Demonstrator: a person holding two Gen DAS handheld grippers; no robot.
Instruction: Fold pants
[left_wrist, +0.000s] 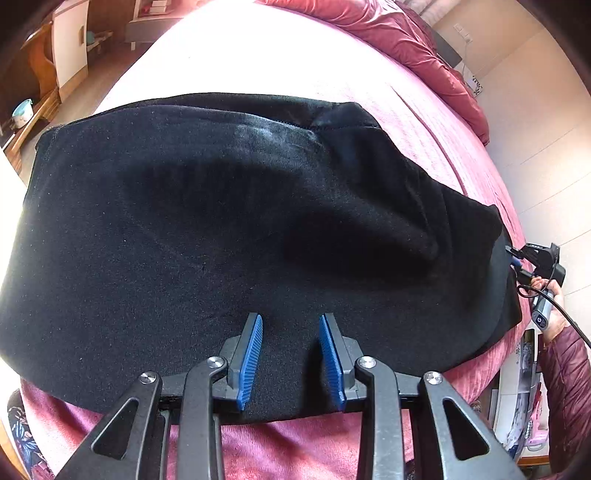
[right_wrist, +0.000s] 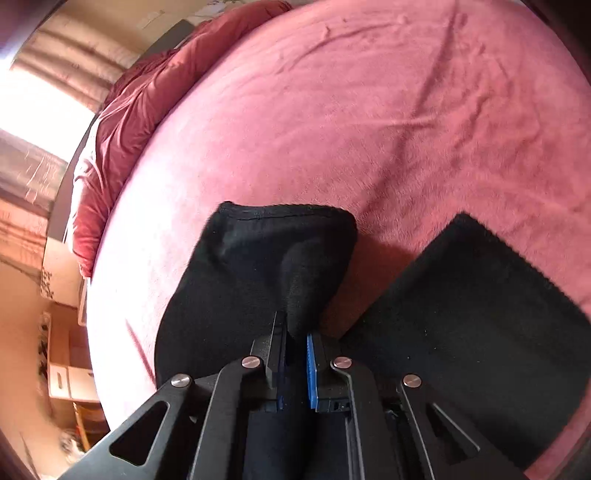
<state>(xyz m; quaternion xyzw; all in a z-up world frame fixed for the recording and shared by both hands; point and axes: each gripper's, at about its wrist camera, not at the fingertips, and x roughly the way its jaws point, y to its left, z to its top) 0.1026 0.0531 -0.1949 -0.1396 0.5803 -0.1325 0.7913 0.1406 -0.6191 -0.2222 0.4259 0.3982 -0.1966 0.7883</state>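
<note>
Black pants are lying spread across a pink fleece bedspread, filling the middle of the left wrist view from its left edge almost to its right edge. The left gripper is hovering at the lower centre of that frame with its blue ribbed pads standing well apart, nothing between them, the black cloth lying underneath. At the right edge of the same frame the right gripper is showing, small and partly cut off, against the far end of the pants, with the person's hand in a dark red quilted sleeve behind it.

In the right wrist view, the right gripper is sitting at the lower centre, its pads drawn close together and pinching a bunched fold of the pants, which is rising from the jaws toward a hemmed edge in the middle of the frame. Another flat part of the black cloth is lying at the lower right. A rumpled dark red duvet is heaped along the upper left of the bedspread, with curtains glowing at the far left.
</note>
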